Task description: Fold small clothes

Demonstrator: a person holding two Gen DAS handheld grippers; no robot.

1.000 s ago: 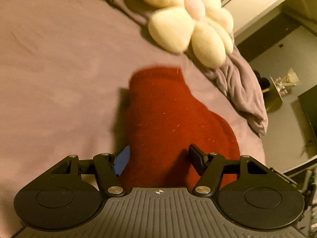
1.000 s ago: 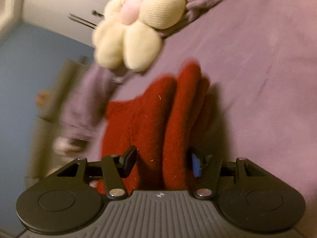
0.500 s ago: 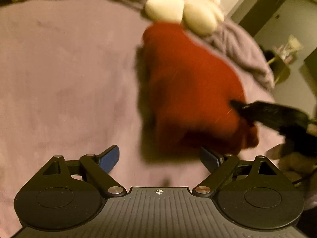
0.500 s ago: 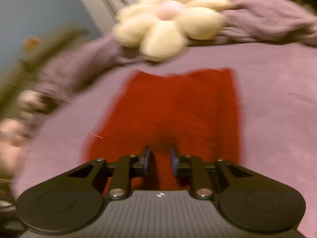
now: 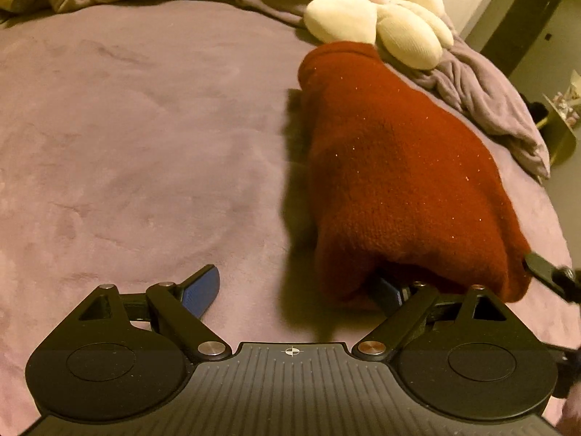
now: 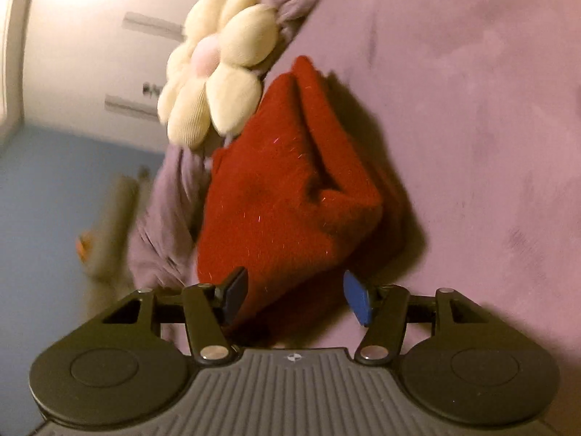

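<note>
A dark red knitted garment (image 5: 395, 167) lies bunched on the mauve bedspread (image 5: 145, 138), its far end touching a cream flower cushion (image 5: 377, 11). My left gripper (image 5: 294, 290) is open at its near left edge; the right finger is partly under the cloth, the left finger lies on bare bedspread. In the right wrist view the garment (image 6: 290, 196) is folded into thick pleats. My right gripper (image 6: 296, 290) is open with the garment's near corner between the fingers. A fingertip of the right gripper (image 5: 544, 272) shows at the garment's right corner in the left wrist view.
The flower cushion (image 6: 221, 69) rests on a crumpled mauve blanket (image 5: 483, 87) along the bed's far and right edge. The bed drops off to the floor (image 6: 54, 200) on the right. A gold bin (image 5: 559, 134) stands beside the bed.
My right gripper was shut half a second ago and has opened. The garment went from spread flat to bunched and pleated. My left gripper came closer to its near edge.
</note>
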